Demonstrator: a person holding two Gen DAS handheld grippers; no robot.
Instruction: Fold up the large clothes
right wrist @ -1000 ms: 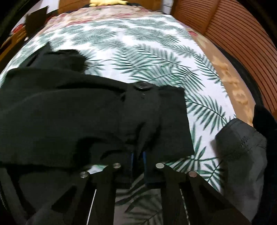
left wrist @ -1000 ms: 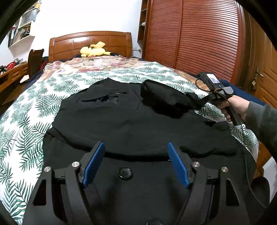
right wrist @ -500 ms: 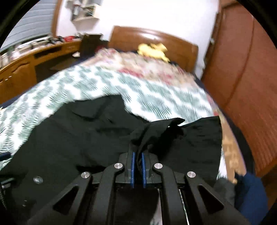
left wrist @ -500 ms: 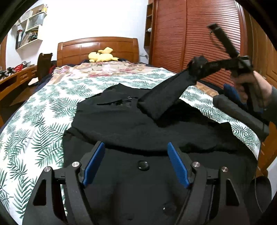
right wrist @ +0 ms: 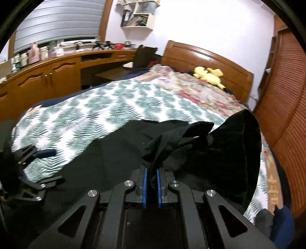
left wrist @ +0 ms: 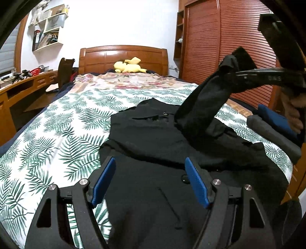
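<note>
The sleeve [right wrist: 191,134] is clamped in the right gripper [right wrist: 152,183], raised right of the coat [left wrist: 153,134]; the left gripper [left wrist: 151,182] is held apart above its hem.

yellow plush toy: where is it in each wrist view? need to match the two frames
Left wrist view: the yellow plush toy lies upper centre, at the head of the bed against the wooden headboard.
Right wrist view: the same toy lies upper right, again against the headboard.
Shared landmark: the headboard; the white wall shelf also shows in both.
</note>
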